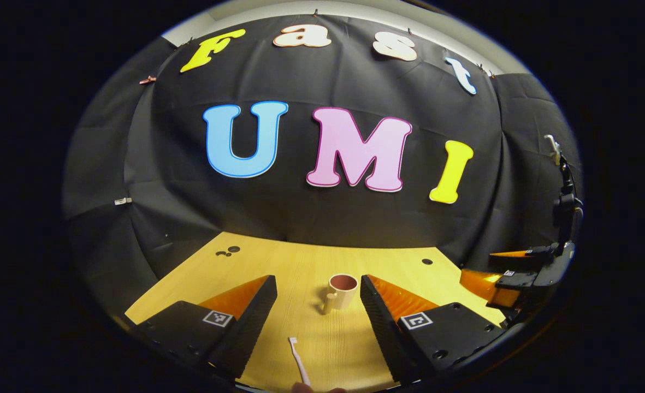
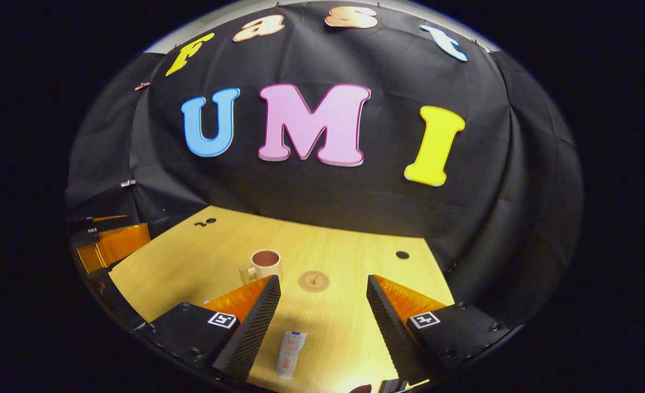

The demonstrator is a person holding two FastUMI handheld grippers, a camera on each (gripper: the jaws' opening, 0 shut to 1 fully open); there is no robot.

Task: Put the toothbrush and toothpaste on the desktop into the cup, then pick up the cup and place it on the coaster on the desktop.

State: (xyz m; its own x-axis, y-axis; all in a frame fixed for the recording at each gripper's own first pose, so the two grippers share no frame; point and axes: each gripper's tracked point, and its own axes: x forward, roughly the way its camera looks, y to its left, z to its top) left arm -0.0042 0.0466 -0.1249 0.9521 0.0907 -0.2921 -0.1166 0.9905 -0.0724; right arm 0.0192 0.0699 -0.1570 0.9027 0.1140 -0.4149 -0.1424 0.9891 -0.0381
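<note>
Left gripper view: beige, apparently empty cup [image 1: 343, 291]

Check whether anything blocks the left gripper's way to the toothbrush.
Nothing visible does. The toothbrush lies flat on the bare desktop between the open left gripper's fingers, nearer than the cup.

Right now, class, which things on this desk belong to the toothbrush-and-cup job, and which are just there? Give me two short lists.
Part of the job:
toothbrush, lying on the desk
toothpaste, lying flat
cup, upright, empty
coaster, bare, beside the cup
left gripper and right gripper, fingers apart, holding nothing

Just there:
desk and the holes in its top
</note>
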